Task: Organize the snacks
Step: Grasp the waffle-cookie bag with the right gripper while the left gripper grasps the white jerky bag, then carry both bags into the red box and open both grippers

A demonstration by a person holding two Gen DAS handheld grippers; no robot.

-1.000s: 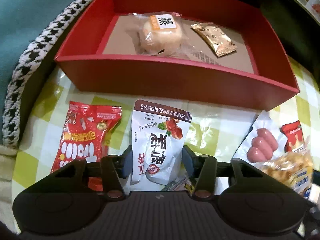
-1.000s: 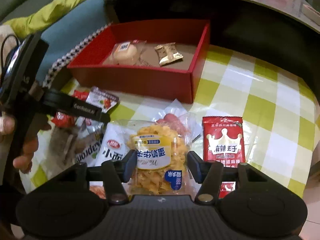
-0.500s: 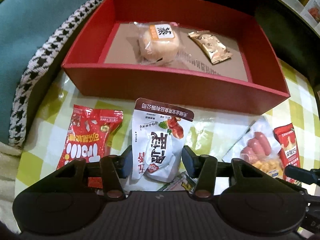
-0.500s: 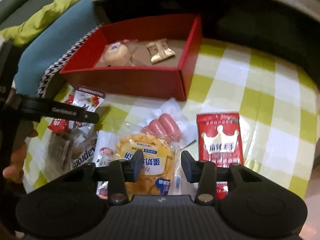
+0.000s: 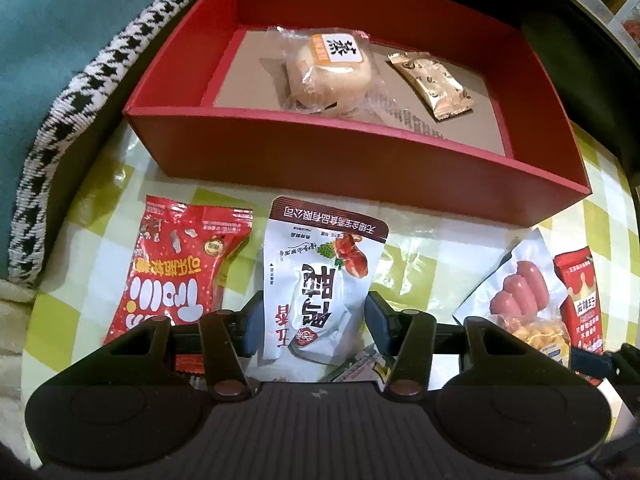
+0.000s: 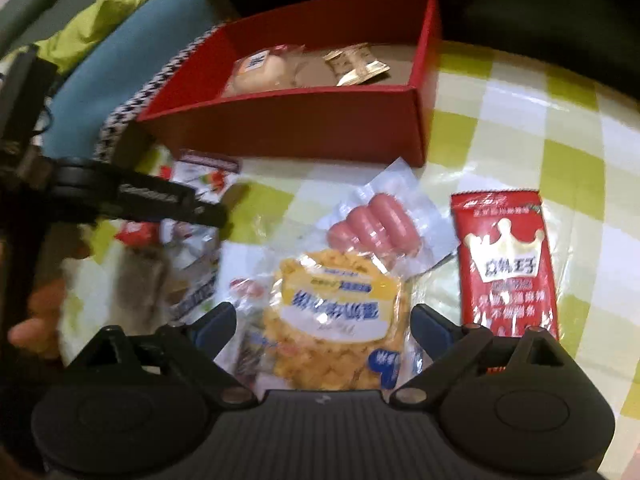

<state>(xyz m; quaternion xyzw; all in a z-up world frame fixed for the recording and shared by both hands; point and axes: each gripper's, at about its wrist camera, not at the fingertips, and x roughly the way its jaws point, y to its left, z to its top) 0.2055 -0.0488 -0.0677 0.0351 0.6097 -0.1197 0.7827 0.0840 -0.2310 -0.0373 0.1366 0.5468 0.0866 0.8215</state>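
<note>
Glossy white film covers the pouch (image 5: 320, 280) lying at centre-bottom of the left wrist view, just below the near wall of the red box (image 5: 360, 164). The left hand-held gripper (image 5: 314, 320) is spread wide, one finger on either side of the pouch's lower half, neither visibly pressing it, so it grasps nothing. Slick, slack film could slide or fold as the fingers close, and a pinch at the lower end alone would likely let the pouch droop and catch the box wall on the way over.

In the right wrist view, the yellow snack bag (image 6: 336, 320) sits at bottom centre between the released fingers of the right hand-held gripper (image 6: 324, 324), also ungrasped. It overlaps the clear sausage pack (image 6: 376, 228) above it and some smaller wrappers at its left, so closing here could drag a neighbour along or pinch two packs at once. That view is blurred, so exact contact cannot be told.

To the left of the pouch lies a red candy bag (image 5: 172, 276); at the far right a red crown packet (image 6: 504, 264) lies flat on the checked counter (image 6: 520, 120). Inside the box, upper centre, a wrapped bun (image 5: 328, 72) and a gold sachet (image 5: 432, 84) fill its middle, so a careless drop may land on top of them. The two tools work near each other and could collide.
</note>
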